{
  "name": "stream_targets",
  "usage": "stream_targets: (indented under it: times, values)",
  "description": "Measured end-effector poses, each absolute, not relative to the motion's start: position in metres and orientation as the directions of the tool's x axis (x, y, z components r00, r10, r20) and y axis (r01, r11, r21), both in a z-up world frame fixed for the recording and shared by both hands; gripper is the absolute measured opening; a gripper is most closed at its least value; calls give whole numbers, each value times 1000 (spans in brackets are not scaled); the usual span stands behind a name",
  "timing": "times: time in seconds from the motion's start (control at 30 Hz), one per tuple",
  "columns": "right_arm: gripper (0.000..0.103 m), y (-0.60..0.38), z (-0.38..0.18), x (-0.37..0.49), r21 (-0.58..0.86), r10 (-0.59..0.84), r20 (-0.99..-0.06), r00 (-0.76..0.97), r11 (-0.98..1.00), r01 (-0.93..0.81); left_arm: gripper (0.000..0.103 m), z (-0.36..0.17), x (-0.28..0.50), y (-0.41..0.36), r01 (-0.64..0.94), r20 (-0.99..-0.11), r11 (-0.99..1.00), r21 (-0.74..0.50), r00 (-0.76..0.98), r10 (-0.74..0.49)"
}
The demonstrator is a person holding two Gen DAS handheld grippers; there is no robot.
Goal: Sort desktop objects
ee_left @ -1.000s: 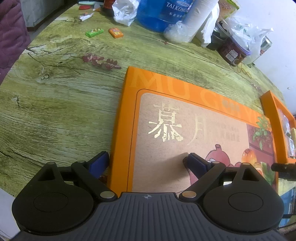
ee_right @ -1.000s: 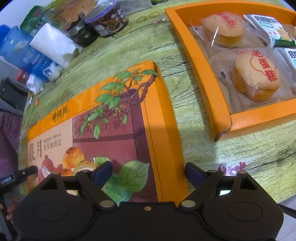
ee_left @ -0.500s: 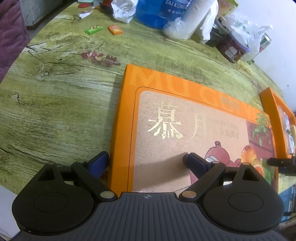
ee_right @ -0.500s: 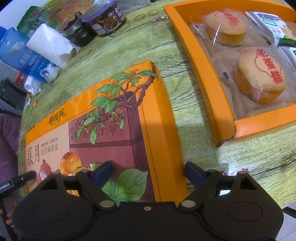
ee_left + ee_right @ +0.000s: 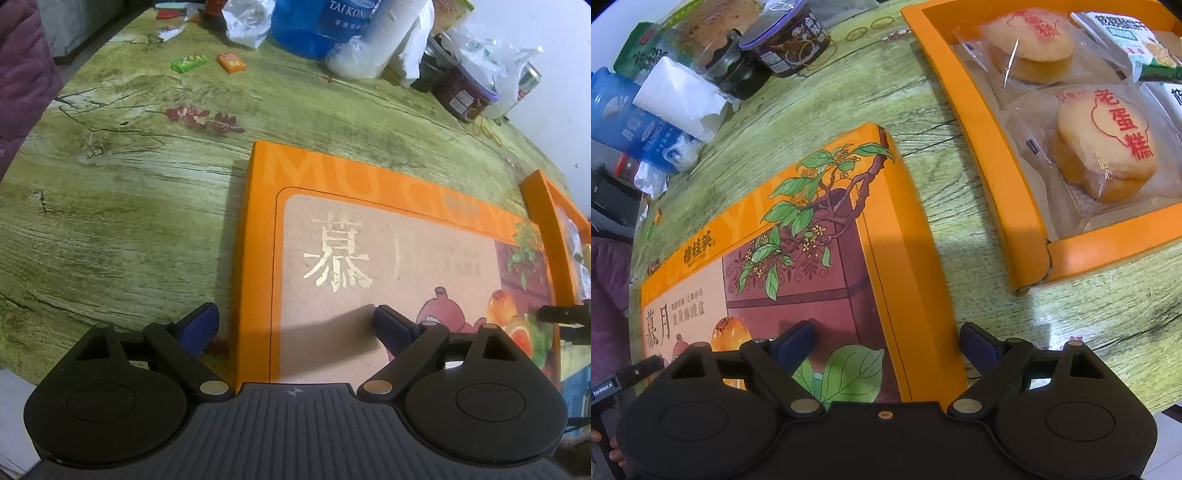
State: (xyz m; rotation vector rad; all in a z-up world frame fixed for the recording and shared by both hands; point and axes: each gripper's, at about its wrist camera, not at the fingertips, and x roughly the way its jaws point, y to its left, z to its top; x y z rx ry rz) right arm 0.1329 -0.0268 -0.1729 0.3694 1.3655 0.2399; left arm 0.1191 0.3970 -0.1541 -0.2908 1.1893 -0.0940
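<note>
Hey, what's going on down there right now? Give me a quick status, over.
Both grippers, left and right, open, straddling opposite ends of orange lid. Open box of cakes alongside. Nothing blocking.

Beyond my jaws the green wood-grain table (image 5: 110,206) carries a blue water jug (image 5: 317,26), a white paper roll (image 5: 391,33), a dark purple-lidded jar (image 5: 790,40) and crumpled plastic bags (image 5: 495,62).

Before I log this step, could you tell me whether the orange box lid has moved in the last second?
Yes, slightly: the orange box lid has shifted toward the camera, away from the red flower print on the table.
</note>
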Motion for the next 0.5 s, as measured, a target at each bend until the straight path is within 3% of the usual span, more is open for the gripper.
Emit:
stream_targets:
  times: [0.5]
  values:
    - [86, -26, -171, 129, 385, 368, -908, 198, 921, 52, 96, -159, 124, 392, -69, -901, 954, -291, 356, -248]
